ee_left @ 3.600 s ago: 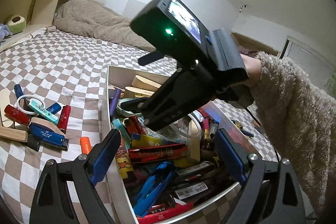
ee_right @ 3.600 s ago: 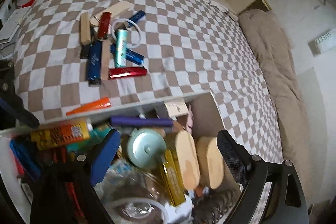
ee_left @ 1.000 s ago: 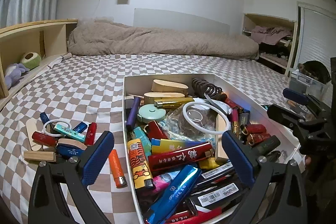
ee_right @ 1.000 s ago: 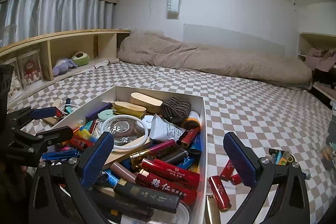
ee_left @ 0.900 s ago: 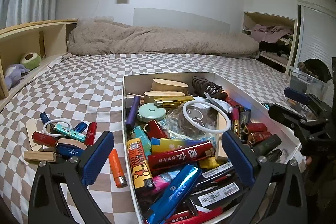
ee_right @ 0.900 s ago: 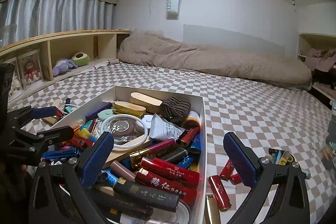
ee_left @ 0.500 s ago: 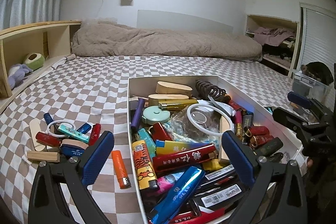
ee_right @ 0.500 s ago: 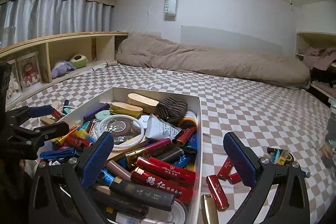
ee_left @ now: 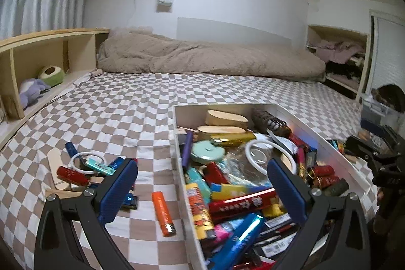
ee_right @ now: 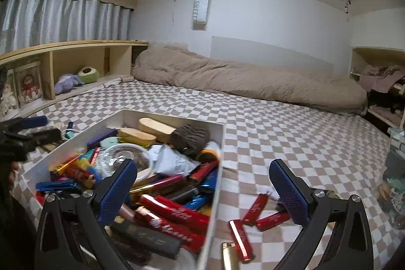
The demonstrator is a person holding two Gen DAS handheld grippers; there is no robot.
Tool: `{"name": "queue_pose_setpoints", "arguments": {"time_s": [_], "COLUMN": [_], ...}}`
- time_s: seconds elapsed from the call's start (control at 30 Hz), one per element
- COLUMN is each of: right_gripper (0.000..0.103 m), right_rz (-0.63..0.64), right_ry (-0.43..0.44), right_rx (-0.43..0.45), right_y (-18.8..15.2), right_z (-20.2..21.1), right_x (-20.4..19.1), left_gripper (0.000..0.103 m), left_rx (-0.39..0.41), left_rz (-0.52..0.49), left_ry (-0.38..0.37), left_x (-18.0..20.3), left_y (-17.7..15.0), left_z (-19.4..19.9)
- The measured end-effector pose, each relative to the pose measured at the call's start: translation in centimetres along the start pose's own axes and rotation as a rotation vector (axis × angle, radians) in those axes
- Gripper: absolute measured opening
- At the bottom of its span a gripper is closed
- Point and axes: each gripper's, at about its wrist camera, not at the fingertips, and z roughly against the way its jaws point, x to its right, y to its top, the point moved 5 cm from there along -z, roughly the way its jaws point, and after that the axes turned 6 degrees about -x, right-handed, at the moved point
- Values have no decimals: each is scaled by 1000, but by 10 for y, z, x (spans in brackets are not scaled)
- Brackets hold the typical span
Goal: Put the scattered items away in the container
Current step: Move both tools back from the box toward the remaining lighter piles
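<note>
a bedroom in a home

a wide bed under a brown-and-white checkered sheet (ee_right: 291,133) fills the room, with a rumpled beige duvet (ee_right: 240,80) along the far wall. a wooden cubby shelf (ee_right: 76,60) beside it holds plush toys (ee_right: 76,79), grey curtains (ee_right: 58,22) hang above, and clothes (ee_left: 339,55) sit heaped in an alcove.

1. Container (ee_left: 283,110) sits on the bed (ee_left: 131,113), crammed with items.
2. Lighter (ee_left: 163,210) lies just left of it.
3. More lighters (ee_right: 255,216) lie scattered to its right.
</note>
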Motion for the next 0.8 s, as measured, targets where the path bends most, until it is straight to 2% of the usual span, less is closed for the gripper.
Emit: {"name": "queue_pose_setpoints", "arguments": {"time_s": [0.27,0.4,0.5,0.8], "right_gripper": [103,103,103,103], "right_rz": [-74,-77,-78,-64], "right_ry": [-53,-92,-113,-151], "right_rx": [5,5,-5,-72], "right_y": [2,2,1,-7], "right_z": [-3,-6,-11,-34], "right_x": [41,55,65,93], "left_gripper": [103,103,103,103], "left_rx": [34,18,6,-77], "left_rz": [51,80,61,70], "left_ry": [100,113,151,154], "left_x": [-41,-59,-71,-110], "left_y": [9,8,8,2], "left_z": [6,4,4,-8]}}
